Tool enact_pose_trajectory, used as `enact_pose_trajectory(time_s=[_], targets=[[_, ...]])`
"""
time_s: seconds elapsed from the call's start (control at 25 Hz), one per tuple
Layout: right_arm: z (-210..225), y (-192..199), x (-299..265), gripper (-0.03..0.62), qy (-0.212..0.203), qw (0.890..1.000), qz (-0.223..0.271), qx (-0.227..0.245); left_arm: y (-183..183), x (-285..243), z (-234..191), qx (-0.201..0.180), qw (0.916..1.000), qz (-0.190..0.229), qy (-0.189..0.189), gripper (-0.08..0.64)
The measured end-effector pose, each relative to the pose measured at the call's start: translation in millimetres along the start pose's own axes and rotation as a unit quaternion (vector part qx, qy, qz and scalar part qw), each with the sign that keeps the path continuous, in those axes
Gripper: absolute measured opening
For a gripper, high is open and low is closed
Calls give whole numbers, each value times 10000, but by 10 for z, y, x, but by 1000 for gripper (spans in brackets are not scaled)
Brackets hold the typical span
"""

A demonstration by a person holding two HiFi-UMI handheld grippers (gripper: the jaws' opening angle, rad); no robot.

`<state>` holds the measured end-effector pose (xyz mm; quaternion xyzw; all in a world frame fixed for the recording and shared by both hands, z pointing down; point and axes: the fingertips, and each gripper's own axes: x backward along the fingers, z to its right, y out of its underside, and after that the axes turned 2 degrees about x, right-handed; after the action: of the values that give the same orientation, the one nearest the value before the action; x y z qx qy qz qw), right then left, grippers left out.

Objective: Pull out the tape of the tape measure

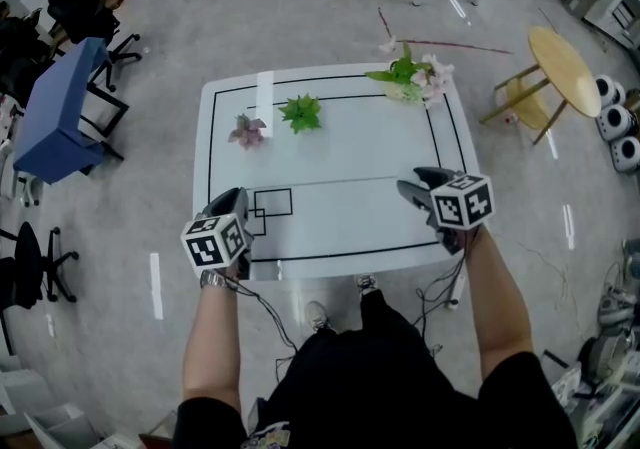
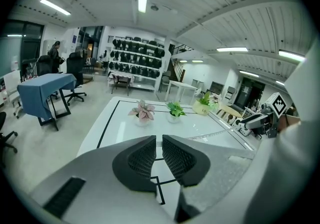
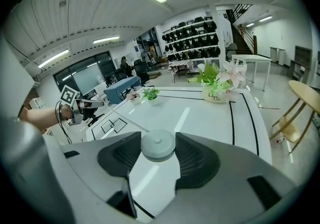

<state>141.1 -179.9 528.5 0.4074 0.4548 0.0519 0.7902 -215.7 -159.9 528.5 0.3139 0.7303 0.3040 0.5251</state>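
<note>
The case is grasped by the right fingers at the counter's 4 o'clock. The tape is drawn out to the left fingers, seemingly clenched on its end at 8 o'clock. Little seems left.

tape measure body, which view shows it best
Right gripper view: the round grey tape measure sits large between that gripper's jaws. The head view hides it behind the right gripper; the left gripper view shows only its thin pulled-out tape.

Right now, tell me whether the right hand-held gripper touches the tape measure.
Touching. The right gripper view shows the right hand-held gripper clamped on both sides of the round grey tape measure.
</note>
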Motion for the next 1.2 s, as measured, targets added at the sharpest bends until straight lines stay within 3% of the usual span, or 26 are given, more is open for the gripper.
enact_pose_trajectory(time_s=[0.92, 1.2], targets=[[408, 311, -635, 213, 156, 9990, -419, -94, 365, -706, -192, 99, 9979, -625, -152, 38], [467, 396, -823, 213, 284, 9979, -571, 64, 465, -856, -291, 81, 9965, -810, -197, 38]])
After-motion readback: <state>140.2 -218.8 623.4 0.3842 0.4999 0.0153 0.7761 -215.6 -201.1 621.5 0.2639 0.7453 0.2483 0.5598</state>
